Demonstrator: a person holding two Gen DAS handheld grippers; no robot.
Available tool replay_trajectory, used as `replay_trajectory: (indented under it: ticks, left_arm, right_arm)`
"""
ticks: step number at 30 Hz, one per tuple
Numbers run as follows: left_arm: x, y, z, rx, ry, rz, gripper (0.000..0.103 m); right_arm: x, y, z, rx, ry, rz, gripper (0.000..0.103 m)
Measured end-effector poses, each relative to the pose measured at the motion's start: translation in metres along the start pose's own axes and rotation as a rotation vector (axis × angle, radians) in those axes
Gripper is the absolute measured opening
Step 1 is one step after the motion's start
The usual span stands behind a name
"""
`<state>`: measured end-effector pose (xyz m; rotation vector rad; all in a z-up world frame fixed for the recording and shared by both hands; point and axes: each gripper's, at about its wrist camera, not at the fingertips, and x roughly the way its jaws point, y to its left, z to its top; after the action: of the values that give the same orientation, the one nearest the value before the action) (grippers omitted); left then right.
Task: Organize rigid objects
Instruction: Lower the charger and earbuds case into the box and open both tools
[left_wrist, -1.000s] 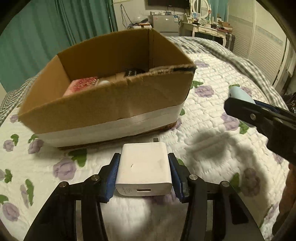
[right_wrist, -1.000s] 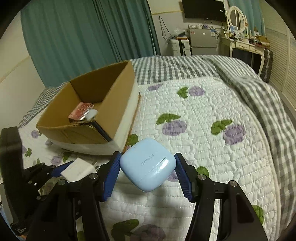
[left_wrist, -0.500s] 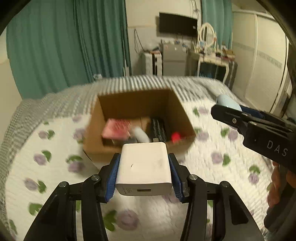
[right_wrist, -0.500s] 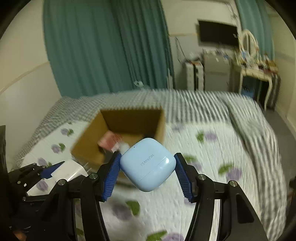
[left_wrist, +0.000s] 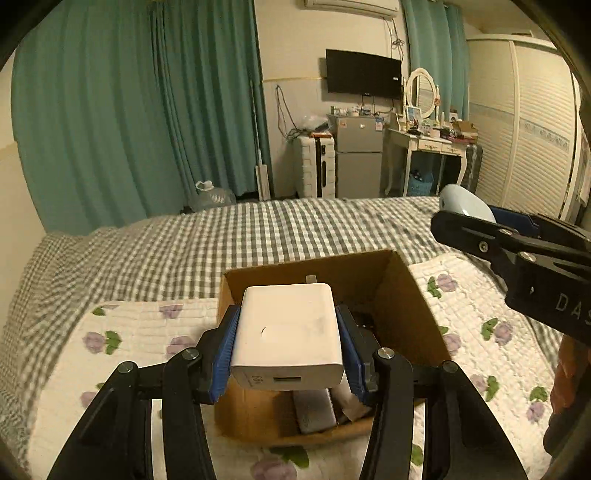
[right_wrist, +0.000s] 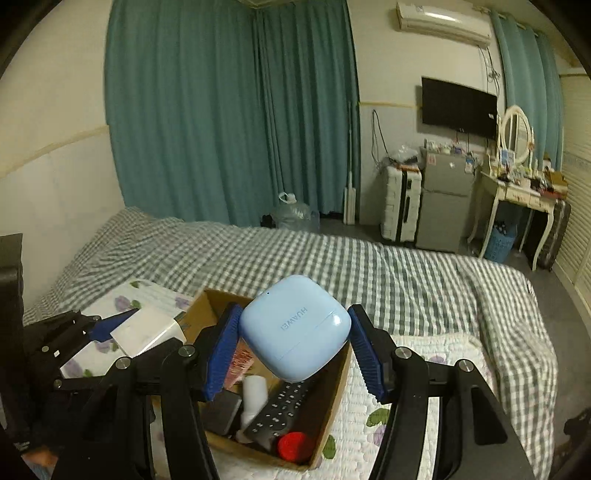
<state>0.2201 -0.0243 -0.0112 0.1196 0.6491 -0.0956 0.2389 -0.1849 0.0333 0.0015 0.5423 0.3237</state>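
you have lifted both loads from beside the open brown cardboard box to above it, your left gripper clenched on the white square plastic charger and your right gripper clenched on the pale blue rounded earbud case, so i judge both ready to drop in.

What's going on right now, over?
Left gripper shut on white charger, above cardboard box. Right gripper shut on blue earbud case, also over box. Box holds remote, red ball; nothing blocking.

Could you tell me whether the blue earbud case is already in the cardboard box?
Not yet: the blue earbud case is held above the cardboard box, clamped in the right gripper jaws.
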Motion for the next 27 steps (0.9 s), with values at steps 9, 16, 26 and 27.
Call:
replay_trajectory:
  ticks: [9, 16, 26, 27]
  left_arm:
    - [0.055, -0.004, -0.027, -0.009, 0.094, -0.017, 0.051]
    - [0.069, -0.007, -0.040, -0.001, 0.150, -0.003, 0.054]
    - [0.036, 0.007, -0.020, -0.046, 0.058, 0.042, 0.067]
    - [0.033, 0.013, -0.018, -0.058, 0.050, 0.042, 0.068]
  right_arm:
    - [0.059, -0.011, -0.035, -0.009, 0.104, 0.001, 0.058]
    - [0.062, -0.017, -0.045, -0.008, 0.125, 0.000, 0.058]
    - [0.049, -0.023, -0.042, 0.013, 0.131, -0.018, 0.058]
    - [0.050, -0.020, -0.040, 0.008, 0.131, -0.015, 0.058]
